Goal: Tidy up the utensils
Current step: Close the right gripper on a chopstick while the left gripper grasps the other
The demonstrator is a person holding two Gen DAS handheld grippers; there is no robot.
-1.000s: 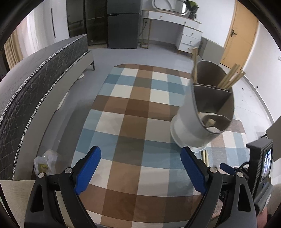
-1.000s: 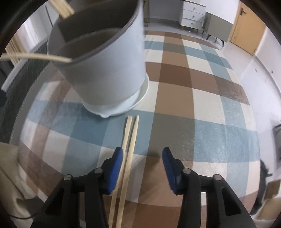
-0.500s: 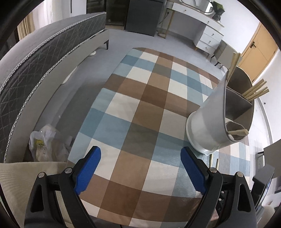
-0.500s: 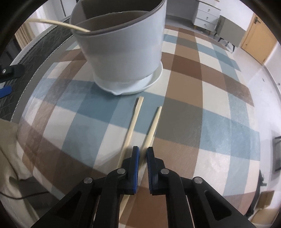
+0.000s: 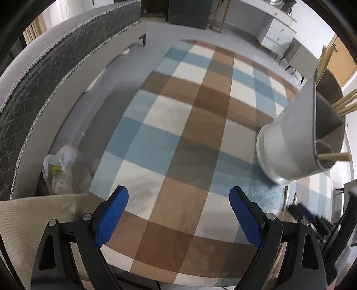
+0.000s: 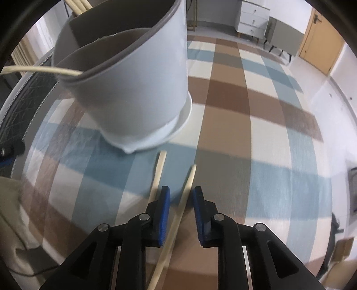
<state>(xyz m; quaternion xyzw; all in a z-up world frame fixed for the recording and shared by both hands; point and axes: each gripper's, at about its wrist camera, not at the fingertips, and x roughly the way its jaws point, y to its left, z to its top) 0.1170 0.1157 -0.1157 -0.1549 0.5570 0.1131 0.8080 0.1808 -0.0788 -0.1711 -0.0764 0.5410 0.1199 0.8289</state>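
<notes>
A grey-white utensil holder (image 6: 138, 89) stands on its white saucer on the checked tablecloth (image 6: 223, 133), with several chopsticks in its compartments (image 5: 343, 102). Two loose wooden chopsticks lie in front of it. One chopstick (image 6: 189, 178) runs between the blue pads of my right gripper (image 6: 181, 189), whose jaws are opening, with a gap on each side of the stick. The other chopstick (image 6: 159, 167) lies just left of the left pad. My left gripper (image 5: 178, 190) hovers wide open over the cloth, left of the holder (image 5: 290, 142), with nothing between its pads.
A grey quilted bed (image 5: 44, 78) runs along the left, with a plastic bag (image 5: 60, 169) on the floor beside the table's edge. A white dresser (image 6: 252, 20) and a wooden door (image 6: 321, 44) are at the far end of the room.
The right jaws closed around one chopstick, spreading the pair apart, then parted slightly. The left gripper sank and turned, so the holder slid to the right edge of its view.
</notes>
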